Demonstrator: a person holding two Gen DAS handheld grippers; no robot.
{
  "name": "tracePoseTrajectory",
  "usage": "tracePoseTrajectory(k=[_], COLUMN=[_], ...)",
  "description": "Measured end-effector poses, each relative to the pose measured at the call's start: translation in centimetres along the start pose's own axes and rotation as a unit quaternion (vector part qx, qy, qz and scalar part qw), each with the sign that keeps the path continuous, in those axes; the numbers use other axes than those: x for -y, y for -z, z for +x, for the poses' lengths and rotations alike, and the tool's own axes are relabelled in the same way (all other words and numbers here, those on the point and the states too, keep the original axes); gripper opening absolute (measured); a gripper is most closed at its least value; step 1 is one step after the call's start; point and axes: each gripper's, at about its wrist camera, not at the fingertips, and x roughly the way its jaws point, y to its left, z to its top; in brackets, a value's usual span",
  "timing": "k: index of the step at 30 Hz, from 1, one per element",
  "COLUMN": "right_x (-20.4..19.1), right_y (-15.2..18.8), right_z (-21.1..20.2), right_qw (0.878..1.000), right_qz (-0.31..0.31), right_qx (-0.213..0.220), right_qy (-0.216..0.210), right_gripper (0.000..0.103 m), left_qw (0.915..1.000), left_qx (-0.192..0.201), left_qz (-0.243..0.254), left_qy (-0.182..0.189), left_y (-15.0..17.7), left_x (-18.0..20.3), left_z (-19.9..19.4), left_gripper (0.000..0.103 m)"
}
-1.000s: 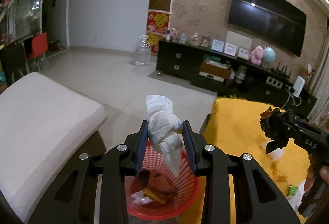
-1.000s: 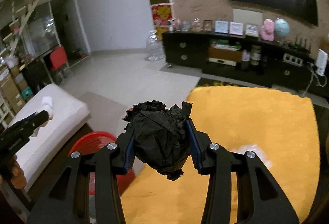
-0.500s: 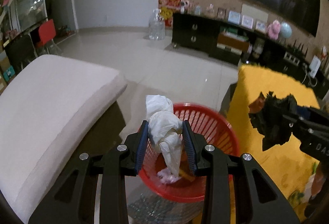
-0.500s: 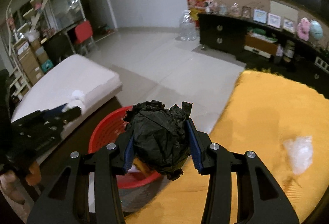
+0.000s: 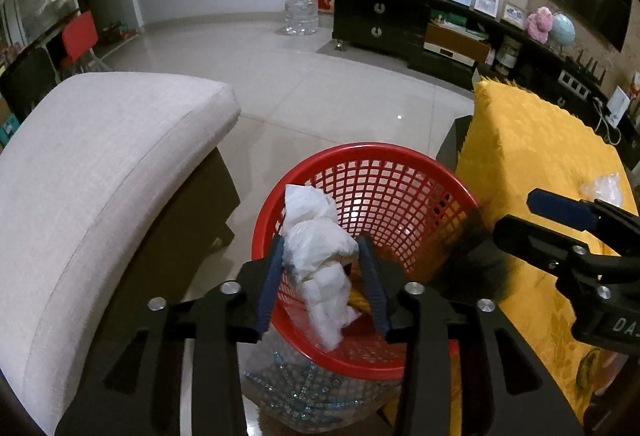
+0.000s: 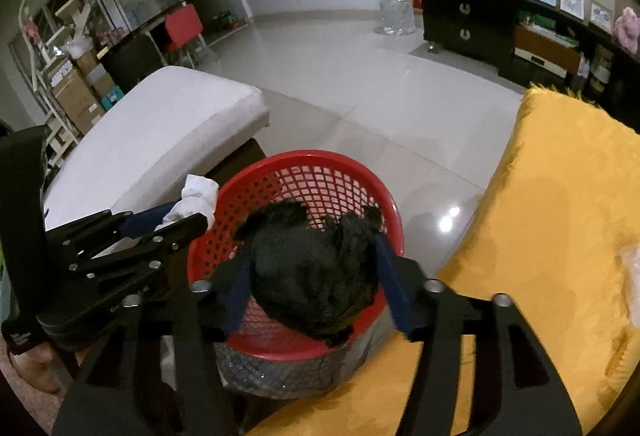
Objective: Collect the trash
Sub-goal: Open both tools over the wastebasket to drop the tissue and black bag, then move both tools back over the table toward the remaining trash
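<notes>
Beside the yellow cloth (image 6: 560, 196), we are holding both grippers over the red basket (image 5: 372, 156), left gripper (image 5: 320, 276) clamping the white wad (image 5: 316, 248), right gripper (image 6: 316, 276) the black wad (image 6: 312, 268), for dropping in.

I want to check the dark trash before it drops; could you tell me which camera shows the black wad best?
The right wrist view: the black wad fills the centre, over the red basket. The left wrist view shows only a blurred dark edge at the right hand-held gripper.
</notes>
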Motion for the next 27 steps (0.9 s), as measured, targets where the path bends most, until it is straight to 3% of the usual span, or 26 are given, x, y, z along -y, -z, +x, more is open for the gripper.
tracePoseTrajectory(k=[4, 6, 9, 20, 27], right_x=[0.6, 1.0, 1.5, 3.0, 5.6], right_y=[-0.1, -0.2, -0.5, -1.4, -0.2], right_z=[-0.7, -1.2, -2.2, -7.9, -12.5], right_qw=[1.0, 1.0, 0.999, 0.993, 0.984], right_qz=[0.01, 0.015, 0.023, 0.018, 0.021], right_qx=[0.007, 0.013, 0.026, 0.094, 0.12], right_qy=[0.003, 0.005, 0.01, 0.076, 0.128], right_gripper=[0.067, 0.067, 0.067, 0.069, 0.069], left_qw=[1.0, 0.9998, 0.9994, 0.9953, 0.9924], left_qx=[0.004, 0.011, 0.025, 0.093, 0.106], left_qz=[-0.008, -0.012, -0.022, -0.013, 0.009], left_qy=[-0.003, -0.006, -0.008, 0.023, 0.062], left_y=[-0.2, -0.3, -0.6, -2.0, -2.5], left_x=[-0.3, -0.5, -0.7, 1.8, 5.1], left_z=[-0.3, -0.8, -1.7, -5.7, -7.1], left_gripper=[0.053, 0.066, 0.072, 0.077, 0.078])
